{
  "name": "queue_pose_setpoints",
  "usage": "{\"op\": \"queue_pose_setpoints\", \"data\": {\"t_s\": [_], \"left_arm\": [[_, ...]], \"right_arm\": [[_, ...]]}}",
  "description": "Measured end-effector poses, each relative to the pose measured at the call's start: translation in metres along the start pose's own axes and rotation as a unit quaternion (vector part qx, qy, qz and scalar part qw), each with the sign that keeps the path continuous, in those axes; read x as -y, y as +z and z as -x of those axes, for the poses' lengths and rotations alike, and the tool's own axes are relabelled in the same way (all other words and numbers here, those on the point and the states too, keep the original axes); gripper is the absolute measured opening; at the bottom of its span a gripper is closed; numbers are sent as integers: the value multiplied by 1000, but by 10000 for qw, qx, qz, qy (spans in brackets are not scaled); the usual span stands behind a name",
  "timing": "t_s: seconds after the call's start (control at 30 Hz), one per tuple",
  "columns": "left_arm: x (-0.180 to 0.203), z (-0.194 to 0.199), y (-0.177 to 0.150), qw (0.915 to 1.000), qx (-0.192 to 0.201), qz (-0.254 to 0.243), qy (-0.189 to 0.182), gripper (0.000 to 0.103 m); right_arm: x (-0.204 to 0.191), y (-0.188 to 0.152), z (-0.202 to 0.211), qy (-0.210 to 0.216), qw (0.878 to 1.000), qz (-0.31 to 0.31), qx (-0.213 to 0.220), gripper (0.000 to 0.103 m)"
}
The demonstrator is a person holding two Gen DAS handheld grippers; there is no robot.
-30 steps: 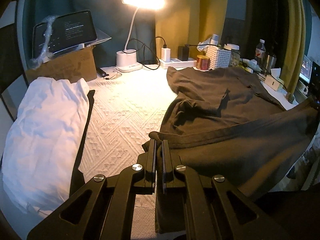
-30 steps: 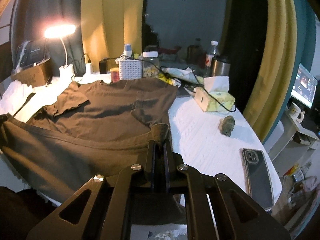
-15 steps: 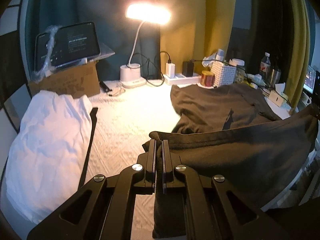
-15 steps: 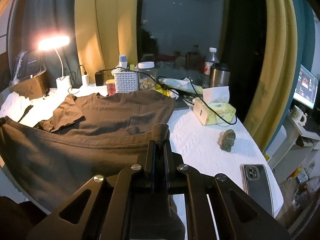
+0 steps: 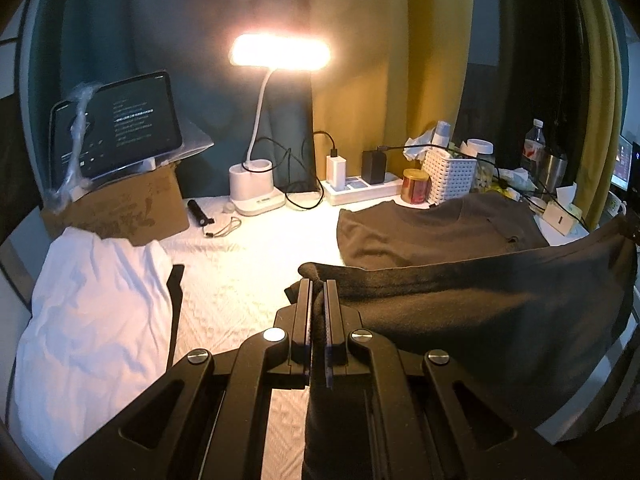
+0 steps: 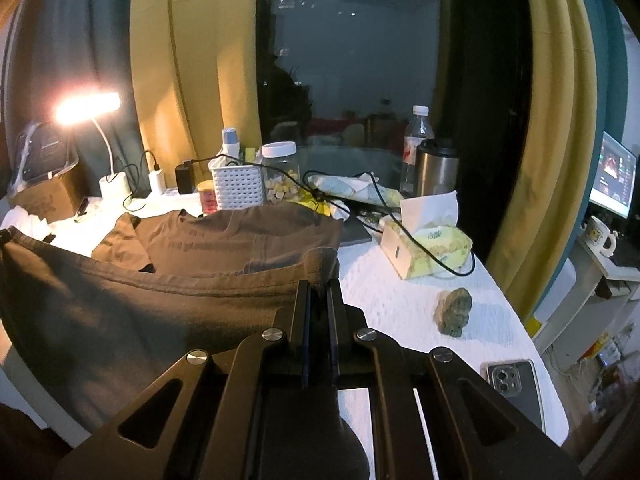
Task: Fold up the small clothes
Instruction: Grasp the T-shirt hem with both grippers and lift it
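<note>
The dark brown T-shirt (image 5: 460, 304) is lying with its collar end flat on the white textured tablecloth (image 5: 240, 280) while its bottom hem is being held up off the table, stretched like a band between the two grippers. The left gripper (image 5: 317, 292) is pinching one hem corner with its fingers nearly together on the cloth, and the right gripper (image 6: 319, 292) is clamping the other corner the same way, a little tuft of fabric poking up past its tips. To my eye the person is carrying the hem forward to lay it over the upper half of the shirt. Doing that well is going to mean keeping both corners level and the hem taut so it is not sagging in the middle, moving the two hands together, and setting the edge down square near the shoulders before letting go. The near sleeve (image 6: 120, 240) is lying folded inward and could get rucked if the hem drags across it. Compared with a second ago, the hem is riding higher and further toward the desk lamp (image 5: 276, 52), and it is hiding more of the flat part of the shirt in the left view; the grip itself is looking unchanged. Off to the left a crumpled white garment (image 5: 92, 320) is waiting, and on the right a tissue box (image 6: 424, 244) and a phone (image 6: 516, 388) are sitting clear of the fold.
</note>
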State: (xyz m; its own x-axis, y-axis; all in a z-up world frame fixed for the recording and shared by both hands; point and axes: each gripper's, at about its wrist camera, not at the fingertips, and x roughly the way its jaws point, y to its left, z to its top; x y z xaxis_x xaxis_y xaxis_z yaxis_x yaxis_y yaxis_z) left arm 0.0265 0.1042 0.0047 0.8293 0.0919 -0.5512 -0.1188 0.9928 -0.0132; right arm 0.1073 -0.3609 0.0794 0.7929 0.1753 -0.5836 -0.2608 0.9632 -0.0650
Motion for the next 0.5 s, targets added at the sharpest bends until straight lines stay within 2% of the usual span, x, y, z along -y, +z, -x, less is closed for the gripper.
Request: {"op": "queue_pose_setpoints", "data": {"t_s": [0.27, 0.5], "left_arm": [[2, -16, 19, 9999, 53, -92, 31, 3], [-4, -31, 32, 9999, 121, 78, -45, 3]], "right_arm": [[4, 17, -19, -43, 10000, 6, 53, 8], [-3, 37, -36, -50, 9998, 124, 164, 8]]}}
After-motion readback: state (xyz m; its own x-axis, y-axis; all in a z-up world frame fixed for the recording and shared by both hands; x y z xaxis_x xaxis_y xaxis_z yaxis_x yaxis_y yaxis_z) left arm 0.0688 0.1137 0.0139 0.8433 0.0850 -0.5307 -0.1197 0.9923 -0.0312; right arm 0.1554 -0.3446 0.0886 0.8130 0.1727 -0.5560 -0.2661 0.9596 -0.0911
